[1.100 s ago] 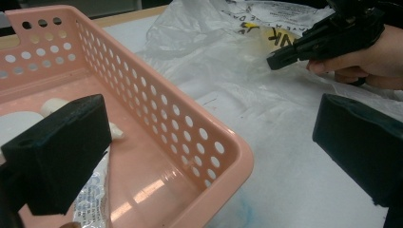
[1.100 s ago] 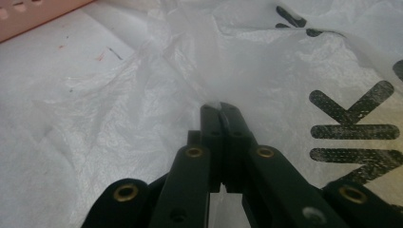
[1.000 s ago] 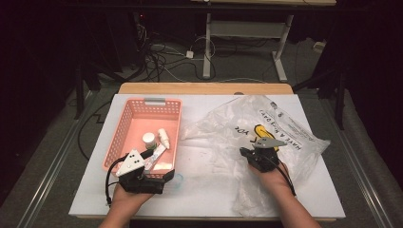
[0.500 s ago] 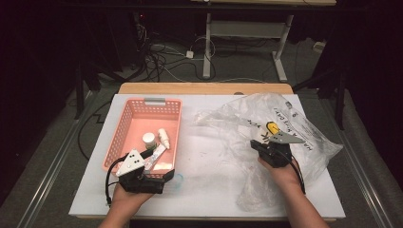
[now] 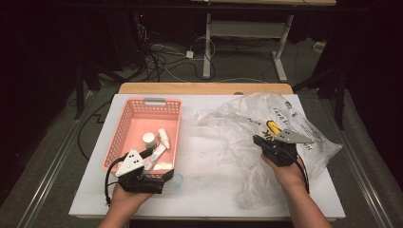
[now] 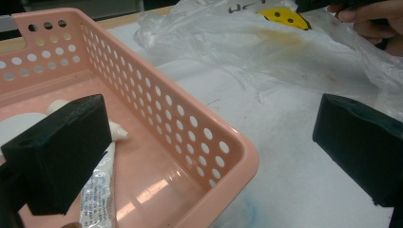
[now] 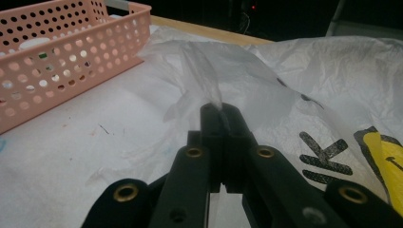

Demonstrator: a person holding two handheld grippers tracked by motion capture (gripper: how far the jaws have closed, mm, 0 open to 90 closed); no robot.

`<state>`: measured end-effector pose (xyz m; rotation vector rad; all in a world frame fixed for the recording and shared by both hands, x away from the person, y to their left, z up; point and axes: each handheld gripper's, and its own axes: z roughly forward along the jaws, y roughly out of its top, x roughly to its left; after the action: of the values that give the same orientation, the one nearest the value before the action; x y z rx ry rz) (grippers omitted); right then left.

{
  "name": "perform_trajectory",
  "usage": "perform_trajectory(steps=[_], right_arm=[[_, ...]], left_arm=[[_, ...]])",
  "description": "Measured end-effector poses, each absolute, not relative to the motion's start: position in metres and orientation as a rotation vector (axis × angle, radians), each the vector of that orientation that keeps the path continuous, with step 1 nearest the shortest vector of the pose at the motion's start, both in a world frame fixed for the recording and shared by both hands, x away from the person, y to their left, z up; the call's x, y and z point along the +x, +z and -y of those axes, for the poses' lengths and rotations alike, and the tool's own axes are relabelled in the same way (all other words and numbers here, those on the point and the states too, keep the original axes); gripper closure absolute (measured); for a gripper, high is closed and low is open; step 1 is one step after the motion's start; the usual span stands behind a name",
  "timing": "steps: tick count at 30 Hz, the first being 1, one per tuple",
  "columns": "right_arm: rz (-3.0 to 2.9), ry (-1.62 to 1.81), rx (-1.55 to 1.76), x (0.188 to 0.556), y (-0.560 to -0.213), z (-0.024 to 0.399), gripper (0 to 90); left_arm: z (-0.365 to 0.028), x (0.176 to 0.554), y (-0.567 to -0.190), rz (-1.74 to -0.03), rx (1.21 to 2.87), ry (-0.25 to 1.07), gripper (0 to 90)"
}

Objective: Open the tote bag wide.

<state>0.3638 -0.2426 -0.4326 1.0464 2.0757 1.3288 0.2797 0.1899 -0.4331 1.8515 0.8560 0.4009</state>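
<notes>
Right gripper [image 7: 221,111], jaws pinched on a fold of crumpled clear plastic bag [image 5: 266,118], lifts it off the white table [image 5: 209,190]. Left gripper [image 6: 209,156], jaws wide apart, straddles the pink perforated basket [image 6: 190,137] corner. Next, probably: raise to open the bag.

Pink perforated basket [image 5: 127,124] on white tabletop [image 5: 204,185] — inside it, a small white bottle [image 5: 163,137], round jar [image 5: 148,138] and tube [image 5: 155,157].

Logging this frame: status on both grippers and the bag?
Right gripper shut on plastic bag, pinching a fold. Left gripper open, jaws straddling the pink basket corner, holding nothing. Nothing in the way.
</notes>
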Motion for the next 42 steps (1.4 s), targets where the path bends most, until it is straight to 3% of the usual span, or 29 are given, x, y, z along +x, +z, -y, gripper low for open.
perform_trajectory(steps=[30, 42], right_arm=[[-1.86, 1.439, 0.937, 0.346, -0.374, 0.263, 90.0], [-1.872, 1.447, 0.963, 0.352, -0.38, 0.264, 90.0]], left_arm=[[-0.189, 0.279, -0.433, -0.862, 1.838, 0.409, 0.0], [-0.196, 0.281, -0.428, -0.906, 1.819, 0.419, 0.0]])
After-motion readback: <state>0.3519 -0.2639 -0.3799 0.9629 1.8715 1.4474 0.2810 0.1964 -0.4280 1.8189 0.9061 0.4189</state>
